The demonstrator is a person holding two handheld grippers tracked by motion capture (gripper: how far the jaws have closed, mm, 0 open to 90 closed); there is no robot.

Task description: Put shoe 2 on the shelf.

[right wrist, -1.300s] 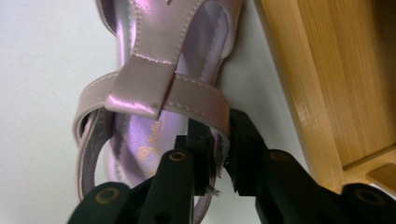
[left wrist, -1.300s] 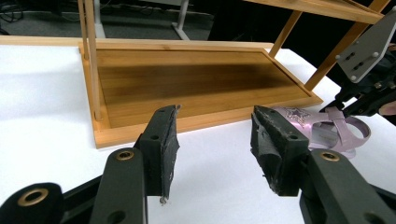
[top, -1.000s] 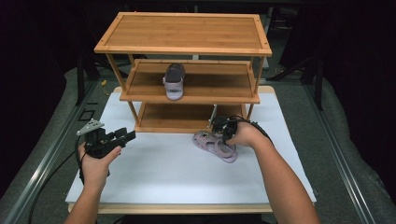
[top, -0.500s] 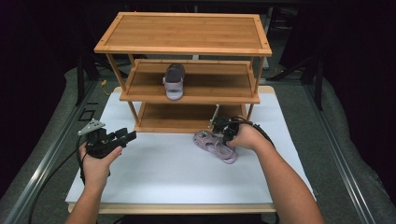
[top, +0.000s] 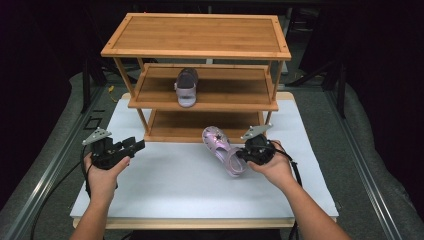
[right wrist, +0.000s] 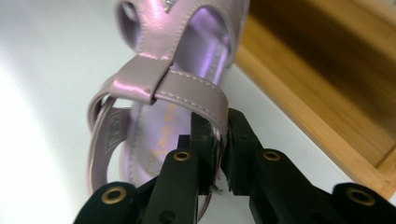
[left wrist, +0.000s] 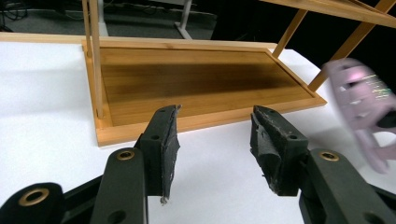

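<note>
My right gripper (top: 246,154) is clamped on the lilac sandal's (top: 223,150) side strap, sandal raised off the white table (top: 175,185), beside the rack's (top: 200,50) bottom shelf. Left gripper (top: 136,145) jaws apart, holding nothing.

2 sandals: 1 (top: 186,87) on the middle shelf, 1 (top: 222,150) off the surface in front of the rack. 1 rack (top: 197,40) with 3 shelves. 2 claws: left (top: 134,145), right (top: 242,154). 1 white surface (top: 175,190).
</note>
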